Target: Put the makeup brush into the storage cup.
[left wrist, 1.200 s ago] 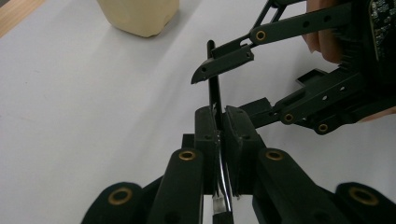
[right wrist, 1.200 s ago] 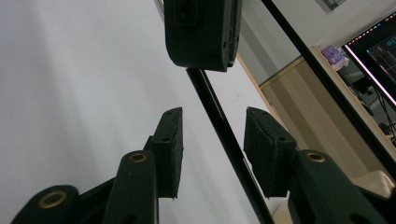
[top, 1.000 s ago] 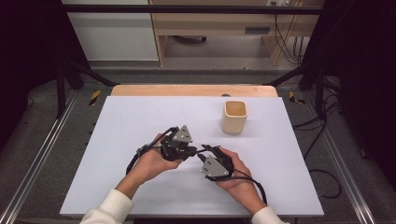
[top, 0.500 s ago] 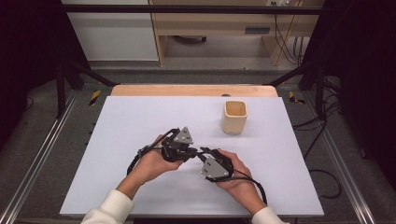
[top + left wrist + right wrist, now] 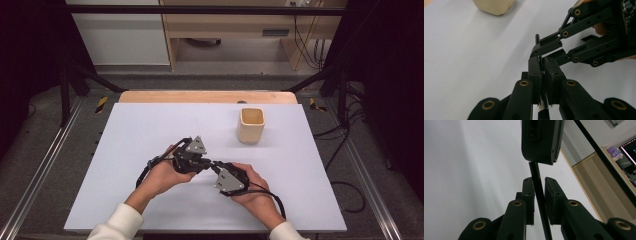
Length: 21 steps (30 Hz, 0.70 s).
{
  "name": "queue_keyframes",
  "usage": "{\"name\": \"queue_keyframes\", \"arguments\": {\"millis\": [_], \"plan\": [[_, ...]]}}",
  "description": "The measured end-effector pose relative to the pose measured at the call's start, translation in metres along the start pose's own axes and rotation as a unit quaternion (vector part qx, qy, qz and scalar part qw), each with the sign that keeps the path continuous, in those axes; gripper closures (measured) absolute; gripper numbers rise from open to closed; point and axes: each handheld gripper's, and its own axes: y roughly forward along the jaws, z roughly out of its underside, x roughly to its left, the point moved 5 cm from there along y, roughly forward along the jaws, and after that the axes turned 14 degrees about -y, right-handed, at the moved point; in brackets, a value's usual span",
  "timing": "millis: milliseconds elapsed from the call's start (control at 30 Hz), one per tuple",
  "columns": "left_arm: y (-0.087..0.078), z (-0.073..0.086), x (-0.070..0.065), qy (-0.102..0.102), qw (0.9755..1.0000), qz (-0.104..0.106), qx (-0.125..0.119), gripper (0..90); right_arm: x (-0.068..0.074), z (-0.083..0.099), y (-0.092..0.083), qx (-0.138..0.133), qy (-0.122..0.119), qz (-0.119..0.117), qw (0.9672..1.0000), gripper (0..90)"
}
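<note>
A beige square cup (image 5: 250, 125) stands upright on the white table (image 5: 140, 130), well apart from everything else.

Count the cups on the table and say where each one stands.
1. The beige cup stands upright on the white table, toward the far right, beyond both hands and apart from them. None seems hidden.

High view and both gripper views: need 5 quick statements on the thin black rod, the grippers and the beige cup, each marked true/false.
1. The left gripper is clamped on the thin black rod. True.
2. The beige square cup lies tipped on its side. False: it stands upright, opening up.
3. The rod runs between the right gripper's jaws, which have just been closing. True.
4. The cup sits between the two grippers. False: it stands apart, farther back on the white table.
5. Both grippers meet near the table's middle. True.
</note>
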Motion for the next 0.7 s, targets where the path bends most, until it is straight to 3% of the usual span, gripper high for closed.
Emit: {"name": "queue_keyframes", "arguments": {"millis": [400,533,700], "plan": [[-0.002,-0.002,0.0,-0.01,0.9999,0.006,-0.011,81.8,0.006,0.001,0.001,0.009,-0.007,-0.021,0.9997,83.6],[-0.007,-0.007,0.002,-0.025,0.999,0.003,-0.038,74.3,0.006,0.004,0.002,0.013,-0.007,-0.027,0.9995,83.6],[-0.013,-0.012,0.007,-0.05,0.9956,-0.009,-0.078,64.1,0.008,0.005,0.002,0.017,-0.003,-0.031,0.9994,83.6]]}}
